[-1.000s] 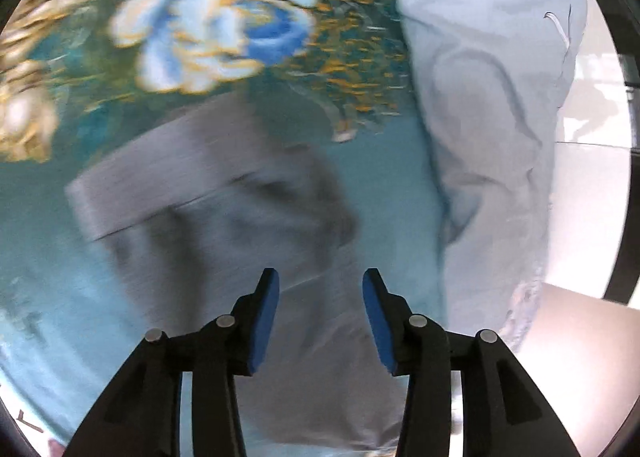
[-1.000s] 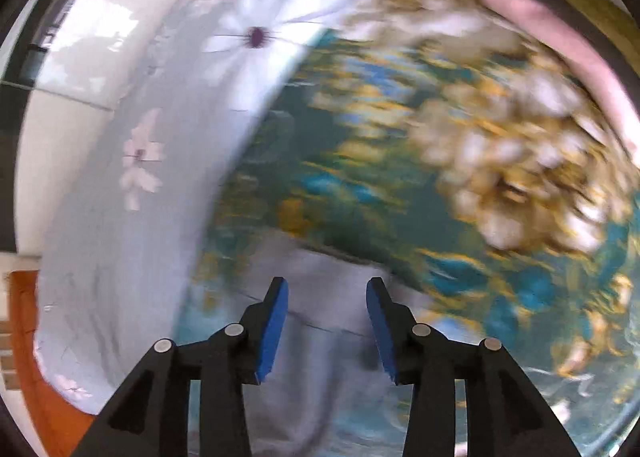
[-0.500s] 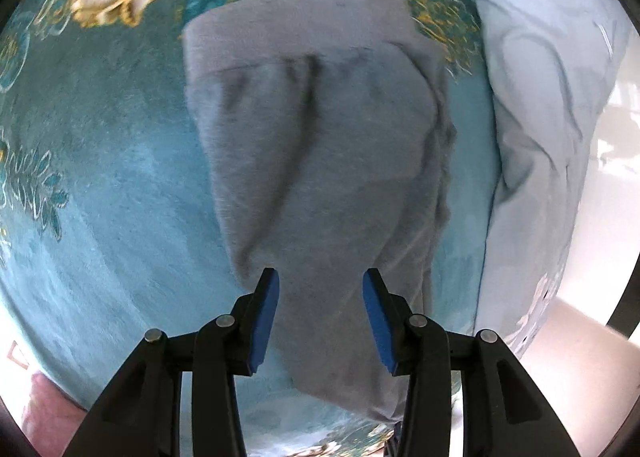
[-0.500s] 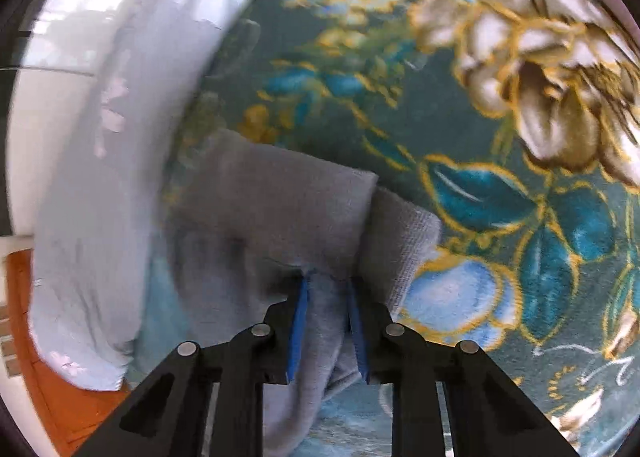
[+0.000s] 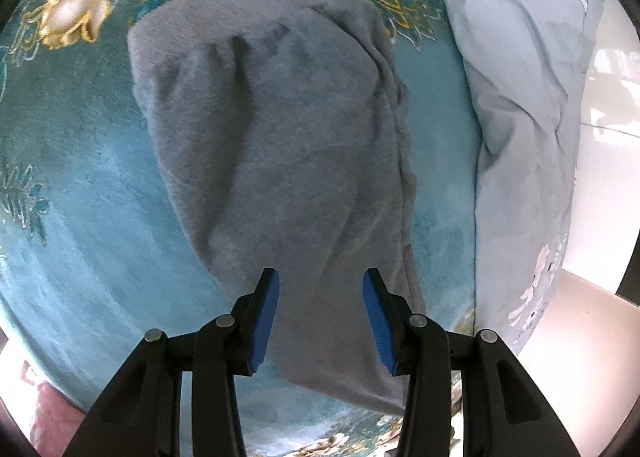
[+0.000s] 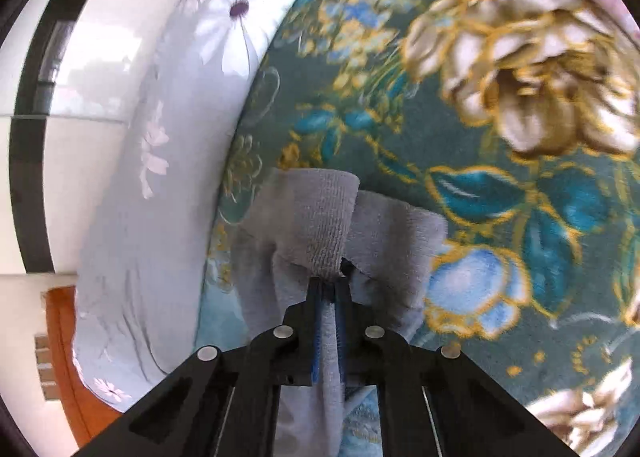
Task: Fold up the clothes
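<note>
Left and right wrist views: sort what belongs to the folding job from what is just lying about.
Part of the job:
grey garment
right tongs, shut on its ribbed band
left tongs, open over it

Lying about:
floral teal blanket
pale blue flowered bedding

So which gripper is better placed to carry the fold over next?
Right. The right gripper is already shut on the grey garment's waistband edge; the left gripper hangs open above the cloth, gripping nothing.
</note>
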